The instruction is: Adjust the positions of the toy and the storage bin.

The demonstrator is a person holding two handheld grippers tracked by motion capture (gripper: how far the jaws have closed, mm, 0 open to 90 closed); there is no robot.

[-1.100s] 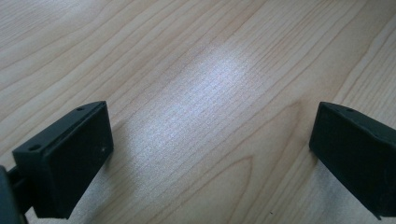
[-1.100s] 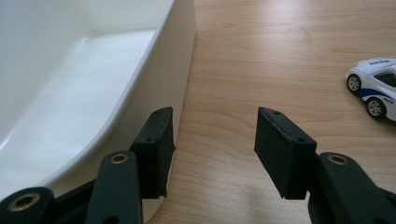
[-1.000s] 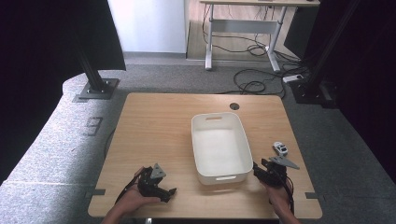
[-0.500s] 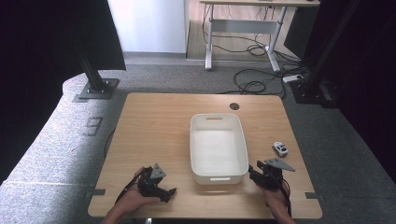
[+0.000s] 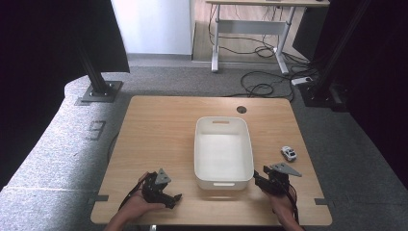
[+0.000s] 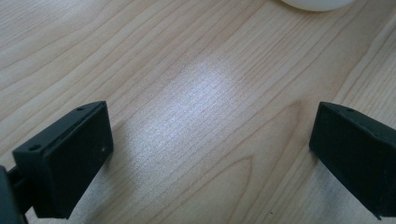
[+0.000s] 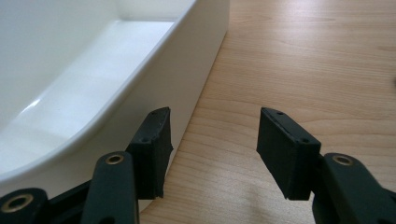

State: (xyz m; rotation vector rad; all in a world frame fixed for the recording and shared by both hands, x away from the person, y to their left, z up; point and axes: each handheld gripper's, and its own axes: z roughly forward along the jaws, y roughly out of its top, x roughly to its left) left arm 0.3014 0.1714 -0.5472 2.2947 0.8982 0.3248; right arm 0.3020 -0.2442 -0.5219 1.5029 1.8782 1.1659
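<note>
Hazards at the bin corner and the position of the bin against the jaws

Collision with the white rectangular plastic bin (image 5: 223,153) is the main hazard. The right gripper (image 7: 212,137) sits at the bin's near right corner, and in the right gripper view its left jaw lies just beside the bin's outer wall. A careless advance would likely shove the bin across the light wooden desk (image 5: 159,130) instead of straddling the rim. A shallow bite on the curved corner could also slip.

The right gripper's jaws have just been opening; they stand apart with bare desk between them. The bin wall lies outside the gap, in the left of that frame. The left gripper (image 5: 161,192), in the lower left of the high view, has its jaws wide apart over bare desk, well apart from the bin.

A small white toy car (image 5: 288,153) lies right of the bin, beyond the right gripper; a sideways sweep could knock it.
</note>
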